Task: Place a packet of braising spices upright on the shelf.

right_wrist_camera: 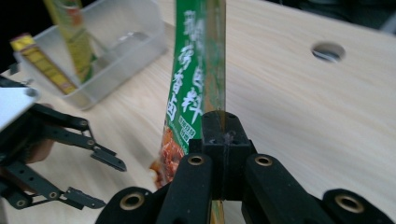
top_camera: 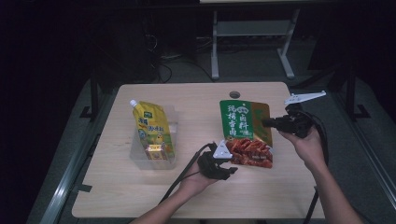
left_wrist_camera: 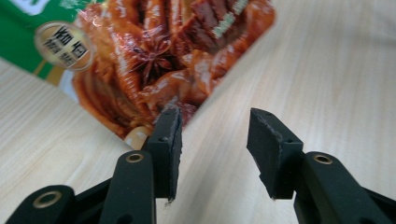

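A flat seasoning packet (top_camera: 245,130), green on top with red meat printed below, is tilted up off the wooden table (top_camera: 140,200). My right gripper (top_camera: 266,123) is shut on its right edge; in the right gripper view the closed jaws (right_wrist_camera: 219,126) pinch the packet (right_wrist_camera: 191,79) seen edge-on. My left gripper (top_camera: 231,170) stands open just below the packet's lower left corner. In the left gripper view its jaws (left_wrist_camera: 215,126) are apart with bare table between them, and the packet's red end (left_wrist_camera: 140,60) lies just beyond the left pad.
A clear plastic bin (top_camera: 140,161) at the table's left holds a yellow spouted pouch (top_camera: 152,128) and a small yellow box (top_camera: 154,151). A round cable hole (top_camera: 234,94) sits near the far edge. Dark floor and table frames lie beyond.
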Action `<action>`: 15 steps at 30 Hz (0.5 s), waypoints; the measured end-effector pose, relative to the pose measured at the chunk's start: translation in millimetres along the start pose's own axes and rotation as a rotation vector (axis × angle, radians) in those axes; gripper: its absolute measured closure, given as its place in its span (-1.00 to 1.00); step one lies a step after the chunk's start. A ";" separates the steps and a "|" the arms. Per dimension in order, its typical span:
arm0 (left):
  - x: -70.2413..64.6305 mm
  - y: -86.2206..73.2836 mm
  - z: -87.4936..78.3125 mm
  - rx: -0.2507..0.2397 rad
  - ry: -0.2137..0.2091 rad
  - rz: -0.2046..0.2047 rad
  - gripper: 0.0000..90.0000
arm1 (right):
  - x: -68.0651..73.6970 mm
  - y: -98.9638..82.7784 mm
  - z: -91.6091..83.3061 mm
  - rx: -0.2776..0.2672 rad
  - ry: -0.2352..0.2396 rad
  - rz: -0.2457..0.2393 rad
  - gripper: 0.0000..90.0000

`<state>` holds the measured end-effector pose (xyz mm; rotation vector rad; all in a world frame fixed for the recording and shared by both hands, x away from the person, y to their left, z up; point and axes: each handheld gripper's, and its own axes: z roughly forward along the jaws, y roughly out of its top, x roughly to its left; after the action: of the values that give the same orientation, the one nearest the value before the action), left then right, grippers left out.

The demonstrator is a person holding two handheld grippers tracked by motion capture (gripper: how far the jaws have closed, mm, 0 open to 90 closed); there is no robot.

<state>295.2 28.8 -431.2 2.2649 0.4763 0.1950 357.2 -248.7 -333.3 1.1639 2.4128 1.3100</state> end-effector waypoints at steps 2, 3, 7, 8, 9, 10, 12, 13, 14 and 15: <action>-1.2 -2.4 -4.0 -0.007 -0.004 0.002 0.18 | 6.8 5.3 -1.1 -0.007 0.016 -0.036 1.00; -1.7 -4.4 -7.0 -0.012 -0.011 -0.001 0.17 | 10.3 8.2 -1.3 -0.011 0.023 -0.062 1.00; -4.9 -12.0 -15.0 -0.013 -0.016 0.000 0.11 | 22.6 19.5 -1.3 -0.041 0.052 -0.130 1.00; -5.6 -13.7 -16.3 -0.011 -0.017 0.000 0.08 | 24.6 22.2 -0.4 -0.045 0.060 -0.139 1.00; -7.1 -16.7 -18.1 -0.013 -0.024 -0.014 0.08 | 26.1 24.1 0.6 -0.047 0.061 -0.147 1.00; -6.7 -18.5 -19.7 -0.007 -0.027 -0.008 0.07 | 28.0 27.3 2.7 -0.046 0.060 -0.157 1.00; -7.0 -24.1 -24.3 -0.003 -0.028 -0.012 0.04 | 29.6 31.7 6.6 -0.045 0.064 -0.170 1.00; -7.1 -26.1 -25.4 -0.002 -0.031 -0.020 0.03 | 30.7 34.9 9.5 -0.048 0.049 -0.181 1.00; -6.7 -28.8 -26.9 0.001 -0.034 -0.026 0.01 | 31.1 37.0 11.2 -0.046 0.051 -0.186 1.00; -7.4 -31.6 -27.8 -0.011 -0.037 -0.045 0.00 | 31.6 39.8 13.8 -0.046 0.053 -0.193 1.00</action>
<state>271.8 64.2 -435.9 2.2410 0.5046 0.1324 364.2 -205.4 -304.3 0.8703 2.4459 1.3440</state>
